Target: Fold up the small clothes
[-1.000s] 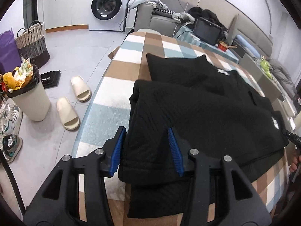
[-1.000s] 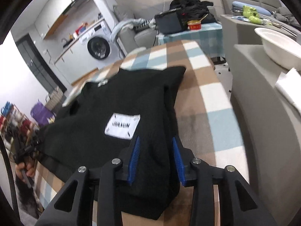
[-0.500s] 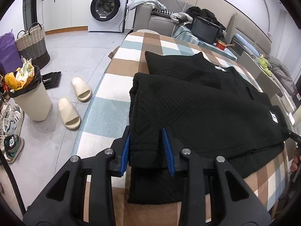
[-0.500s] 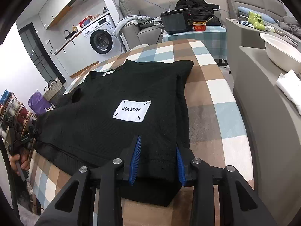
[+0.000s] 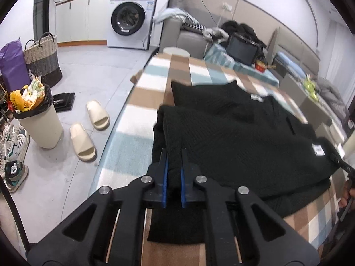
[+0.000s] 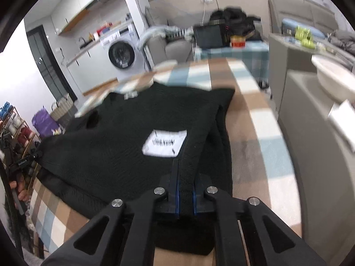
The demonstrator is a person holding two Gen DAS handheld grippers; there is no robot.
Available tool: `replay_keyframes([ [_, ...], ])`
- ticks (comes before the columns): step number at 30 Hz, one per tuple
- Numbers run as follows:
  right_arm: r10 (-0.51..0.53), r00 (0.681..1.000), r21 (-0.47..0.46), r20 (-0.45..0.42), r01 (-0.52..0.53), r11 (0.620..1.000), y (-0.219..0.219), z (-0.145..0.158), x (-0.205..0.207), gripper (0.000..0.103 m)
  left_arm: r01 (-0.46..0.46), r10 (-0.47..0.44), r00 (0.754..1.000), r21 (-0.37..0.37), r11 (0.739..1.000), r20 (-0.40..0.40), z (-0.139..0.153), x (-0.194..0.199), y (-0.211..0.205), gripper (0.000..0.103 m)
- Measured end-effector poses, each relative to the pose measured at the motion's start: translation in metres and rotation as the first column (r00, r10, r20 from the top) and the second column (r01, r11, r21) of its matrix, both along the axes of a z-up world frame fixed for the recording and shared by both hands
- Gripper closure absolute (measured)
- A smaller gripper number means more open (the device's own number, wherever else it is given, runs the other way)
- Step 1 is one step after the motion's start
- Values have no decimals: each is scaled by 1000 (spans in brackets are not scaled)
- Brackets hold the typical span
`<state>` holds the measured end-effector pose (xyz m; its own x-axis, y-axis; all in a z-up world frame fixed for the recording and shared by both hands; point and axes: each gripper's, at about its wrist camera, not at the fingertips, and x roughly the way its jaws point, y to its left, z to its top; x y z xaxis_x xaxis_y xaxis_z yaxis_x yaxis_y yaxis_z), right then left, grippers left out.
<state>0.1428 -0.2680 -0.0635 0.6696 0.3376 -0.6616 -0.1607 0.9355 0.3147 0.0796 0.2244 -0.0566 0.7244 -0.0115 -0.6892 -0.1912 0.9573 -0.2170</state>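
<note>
On the checked table (image 5: 142, 119), nearest its front edge, your left gripper (image 5: 174, 173) and right gripper (image 6: 185, 184) each pinch the black sweater's (image 5: 233, 137) hem; uneven lifting risks skewing the fold or slippage.

The right gripper (image 6: 185, 177) pinches a raised fold of the black sweater (image 6: 124, 141) at the near edge of the checked table (image 6: 253, 119). A white label (image 6: 165, 143) lies just beyond the blue pads (image 6: 177, 196), its lettering blurred.
</note>
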Motion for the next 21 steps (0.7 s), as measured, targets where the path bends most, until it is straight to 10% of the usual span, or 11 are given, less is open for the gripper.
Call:
replay_keyframes([
  [7,-93,987,7,131,93,996,1,35,33,97,-46,47,995,-11,999,90,24,43,12,98],
  [15,-124,986,60,-113,132,990,-5,-15,74,96,-45,42,999,-91,995,-29,-16,70,20,98],
  [21,-123,991,200,-56,132,971,-19,0,75,96,-30,33,999,-63,998,33,2,88,17,98],
])
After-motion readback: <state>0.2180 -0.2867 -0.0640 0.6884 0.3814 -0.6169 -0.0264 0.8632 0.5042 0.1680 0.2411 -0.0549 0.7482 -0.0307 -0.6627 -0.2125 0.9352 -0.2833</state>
